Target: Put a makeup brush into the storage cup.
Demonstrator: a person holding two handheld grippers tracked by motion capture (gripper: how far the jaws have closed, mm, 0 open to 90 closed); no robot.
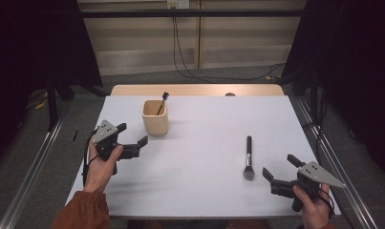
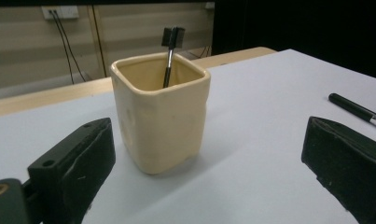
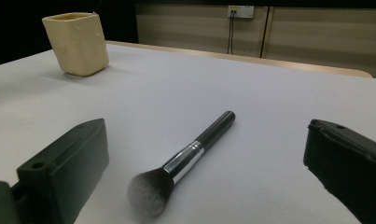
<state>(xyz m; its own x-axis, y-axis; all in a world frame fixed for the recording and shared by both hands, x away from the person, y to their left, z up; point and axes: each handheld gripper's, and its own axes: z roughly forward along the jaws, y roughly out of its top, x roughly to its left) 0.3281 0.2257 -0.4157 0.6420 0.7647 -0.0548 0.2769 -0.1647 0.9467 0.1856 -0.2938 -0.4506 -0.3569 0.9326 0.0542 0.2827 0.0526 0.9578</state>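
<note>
A cream square cup (image 1: 155,117) stands at the table's back left, with a thin black-headed tool (image 1: 162,102) leaning inside it. My left gripper (image 1: 132,135) sits just left of the cup, open and empty; its view has the cup (image 2: 160,114) close ahead and the tool (image 2: 170,51) sticking up from it. A makeup brush (image 1: 248,157) with a black handle lies flat at the right, bristles toward me. My right gripper (image 1: 279,168) is open beside its bristle end. In the right gripper view the brush (image 3: 185,159) lies between the spread jaws, and the cup (image 3: 77,43) stands far off.
The white table top (image 1: 199,138) has a wooden strip along its far edge. Metal rails run along the floor on both sides. Cables hang from a wall socket at the back. The brush's handle (image 2: 356,108) shows at the right of the left gripper view.
</note>
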